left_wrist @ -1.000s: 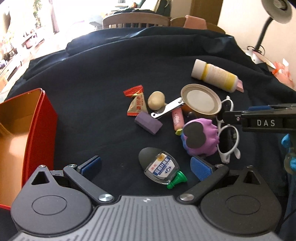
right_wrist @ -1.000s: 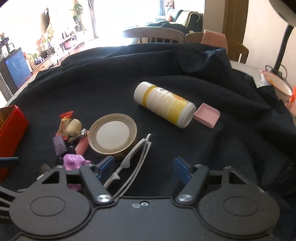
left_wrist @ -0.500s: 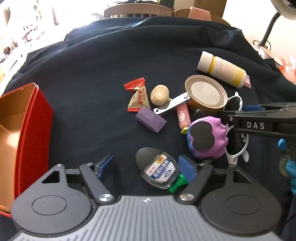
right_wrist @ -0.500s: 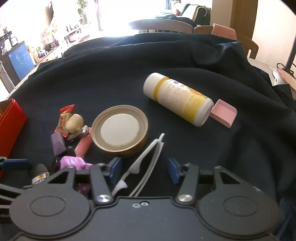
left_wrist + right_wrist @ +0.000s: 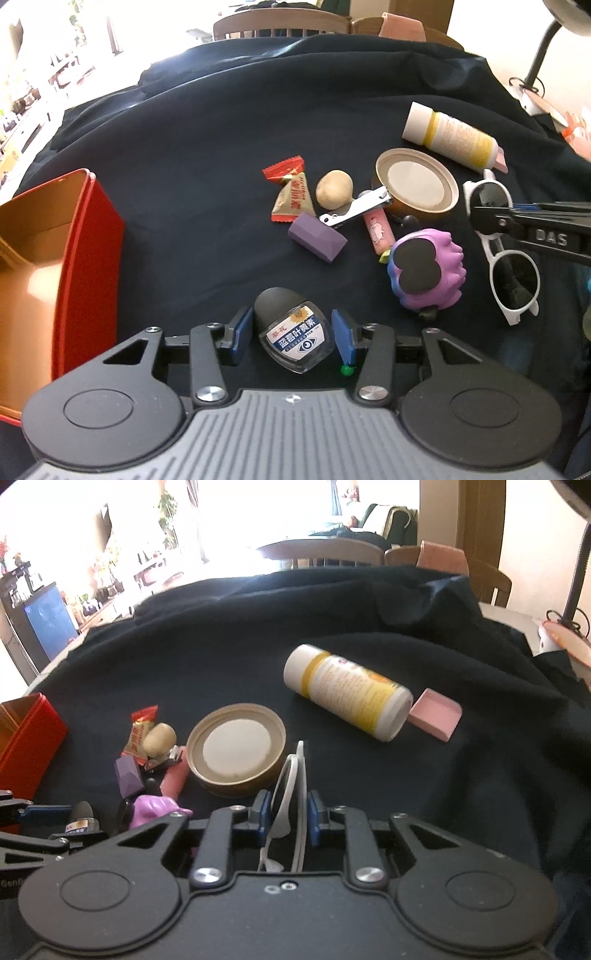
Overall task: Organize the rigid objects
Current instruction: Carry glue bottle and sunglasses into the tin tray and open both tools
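Down low on dark cloth (image 5: 207, 177): eye-drop bottle (image 5: 293, 338) between left tool (image 5: 291, 338) pads, flanked closely, contact unclear. White sunglasses (image 5: 291, 794) pinched in right tool (image 5: 286, 812). Near: purple toy (image 5: 428, 271), lid (image 5: 415, 188), red tin (image 5: 88, 258) leftward.

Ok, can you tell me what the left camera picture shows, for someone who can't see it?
The left gripper straddles a small eye-drop bottle on a dark cloth. An open red tin stands to the left, and toys, a candy and white sunglasses lie beyond.
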A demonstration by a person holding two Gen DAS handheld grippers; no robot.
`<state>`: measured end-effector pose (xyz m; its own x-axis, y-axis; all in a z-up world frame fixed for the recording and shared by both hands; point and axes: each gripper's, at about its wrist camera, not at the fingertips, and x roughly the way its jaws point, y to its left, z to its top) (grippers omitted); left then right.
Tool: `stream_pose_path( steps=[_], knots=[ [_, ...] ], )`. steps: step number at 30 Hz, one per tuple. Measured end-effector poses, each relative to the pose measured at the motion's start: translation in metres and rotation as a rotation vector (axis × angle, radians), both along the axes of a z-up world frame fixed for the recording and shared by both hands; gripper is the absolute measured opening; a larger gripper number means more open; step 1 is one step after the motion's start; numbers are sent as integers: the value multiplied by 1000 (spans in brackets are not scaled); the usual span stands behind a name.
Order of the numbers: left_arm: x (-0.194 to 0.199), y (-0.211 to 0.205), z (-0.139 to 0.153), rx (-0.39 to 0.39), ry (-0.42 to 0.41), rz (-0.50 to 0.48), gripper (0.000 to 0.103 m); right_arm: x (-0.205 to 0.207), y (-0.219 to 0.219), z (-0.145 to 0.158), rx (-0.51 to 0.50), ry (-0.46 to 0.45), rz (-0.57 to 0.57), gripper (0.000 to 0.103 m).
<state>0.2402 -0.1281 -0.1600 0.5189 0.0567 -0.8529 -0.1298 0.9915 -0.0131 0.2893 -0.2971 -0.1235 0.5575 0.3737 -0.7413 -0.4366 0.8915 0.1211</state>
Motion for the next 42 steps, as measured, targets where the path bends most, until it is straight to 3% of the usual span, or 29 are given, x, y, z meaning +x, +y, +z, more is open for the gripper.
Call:
stream_pose_path(
  steps=[10,18,28,38,42],
  knots=[
    [-26,26,23,-67,-45,27,46,-29,-11,33,20,-42,-8,20],
    [-53,61,51,-84,-100,-8,46,-66,4,70,42,-82,-17,19],
    [-79,129,76,-92,-148,-7,46,-99,82,112,64,-120,83,19],
    [-87,206,83,-77,-155,28,46,-102,188,125,107,-93,227,20],
    [-82,233,79,-54,-152,34,46,-96,225,122,137,-41,257,20]
  ],
)
